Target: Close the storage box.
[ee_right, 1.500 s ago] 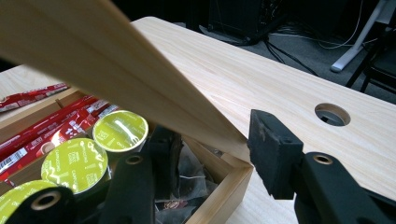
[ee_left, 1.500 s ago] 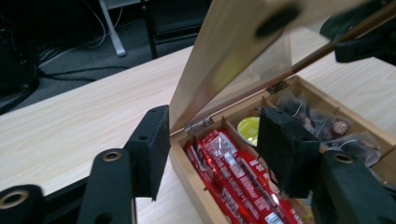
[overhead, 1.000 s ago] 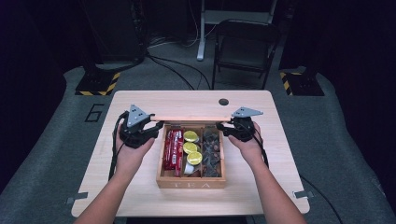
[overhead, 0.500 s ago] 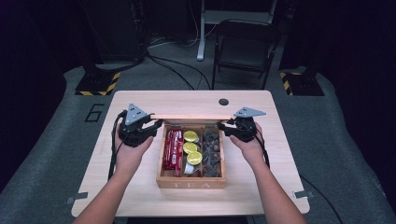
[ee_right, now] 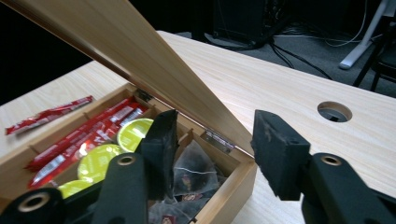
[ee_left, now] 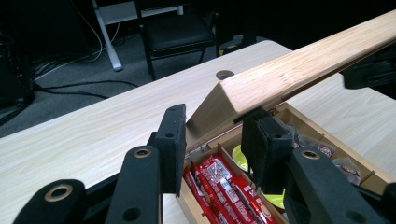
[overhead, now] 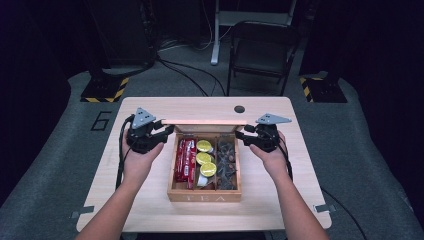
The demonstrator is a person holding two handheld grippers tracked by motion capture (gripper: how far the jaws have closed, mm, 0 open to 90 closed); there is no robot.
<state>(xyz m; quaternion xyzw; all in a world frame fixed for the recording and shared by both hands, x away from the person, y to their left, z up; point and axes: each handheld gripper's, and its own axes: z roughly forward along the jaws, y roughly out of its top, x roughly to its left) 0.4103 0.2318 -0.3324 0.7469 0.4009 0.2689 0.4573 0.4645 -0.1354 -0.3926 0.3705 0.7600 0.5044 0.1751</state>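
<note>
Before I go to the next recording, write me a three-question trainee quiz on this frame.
1. True or false: the lid of the wooden box is raised.
2. The red packets lie in which compartment, seen from the high view? A) left B) middle C) right
3. Fill in: the yellow-topped round pods sit in the ____ compartment.

Key: 1 true. 2 A. 3 middle. The left gripper and right gripper are at the lid's two ends, both open.
</note>
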